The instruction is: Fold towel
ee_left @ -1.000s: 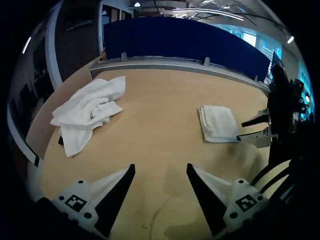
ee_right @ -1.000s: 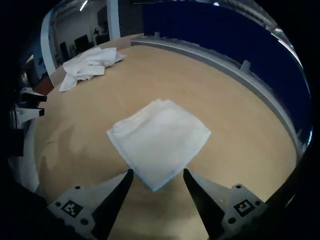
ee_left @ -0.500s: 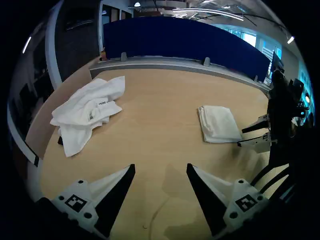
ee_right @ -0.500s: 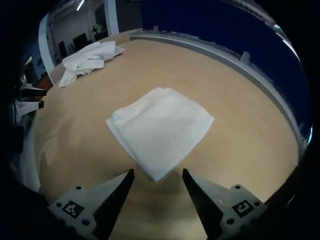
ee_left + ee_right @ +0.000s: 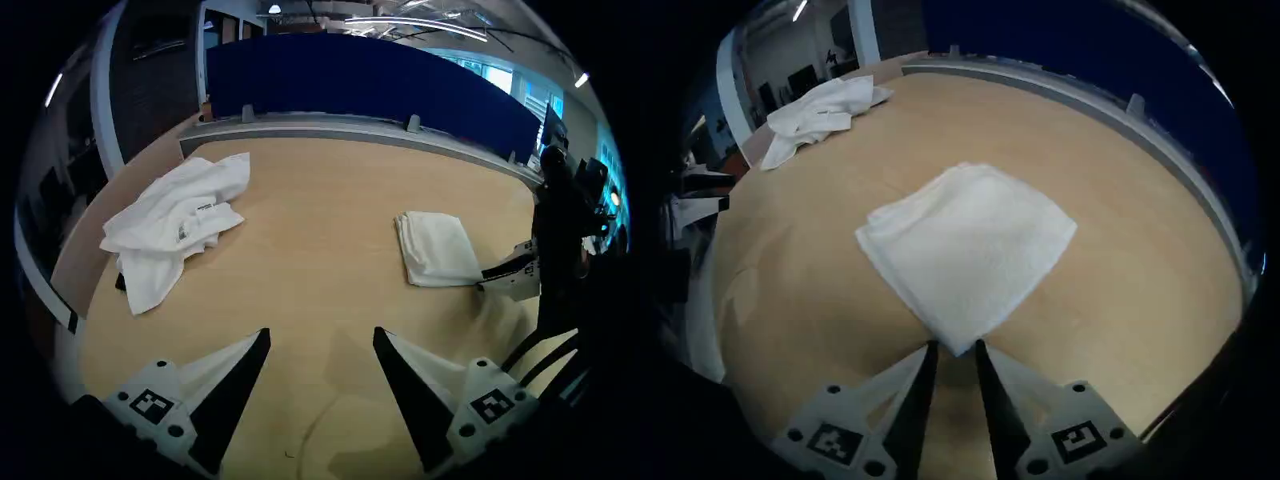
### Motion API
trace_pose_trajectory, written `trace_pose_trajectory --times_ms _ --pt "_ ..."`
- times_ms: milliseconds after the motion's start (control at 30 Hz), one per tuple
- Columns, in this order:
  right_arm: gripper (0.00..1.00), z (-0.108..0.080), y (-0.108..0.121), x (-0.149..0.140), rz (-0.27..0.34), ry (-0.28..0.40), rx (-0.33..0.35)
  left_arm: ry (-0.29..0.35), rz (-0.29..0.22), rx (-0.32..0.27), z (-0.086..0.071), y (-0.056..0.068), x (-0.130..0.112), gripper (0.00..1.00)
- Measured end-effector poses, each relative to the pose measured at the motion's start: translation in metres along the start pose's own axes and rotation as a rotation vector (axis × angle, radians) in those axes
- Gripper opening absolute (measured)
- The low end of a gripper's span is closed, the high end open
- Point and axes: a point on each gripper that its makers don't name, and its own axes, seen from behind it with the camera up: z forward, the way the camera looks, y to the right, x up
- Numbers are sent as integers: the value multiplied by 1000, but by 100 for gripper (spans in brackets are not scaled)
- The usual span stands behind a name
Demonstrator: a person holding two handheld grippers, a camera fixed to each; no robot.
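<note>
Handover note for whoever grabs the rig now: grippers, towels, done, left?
Left gripper: open, empty, over bare table.
Right gripper: jaws nearly together at the near corner of the folded towel; can't tell whether they pinch it.
Done: that towel lies flat in a neat square.
Left: crumpled towel, heaped to the left in the left gripper view, not yet folded; probably next.
</note>
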Motion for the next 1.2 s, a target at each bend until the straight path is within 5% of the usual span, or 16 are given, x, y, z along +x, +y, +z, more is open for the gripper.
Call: trace_pose_trajectory --times_ms 300,667,1200 --pt "9 0 3 -2 42 4 -1 -2 1 -1 3 1 0 96" --pt "5 -9 5 7 77 34 2 -2 3 0 3 2 0 95" --pt "4 -75 15 109 34 216 -10 26 4 -8 -5 6 12 95"
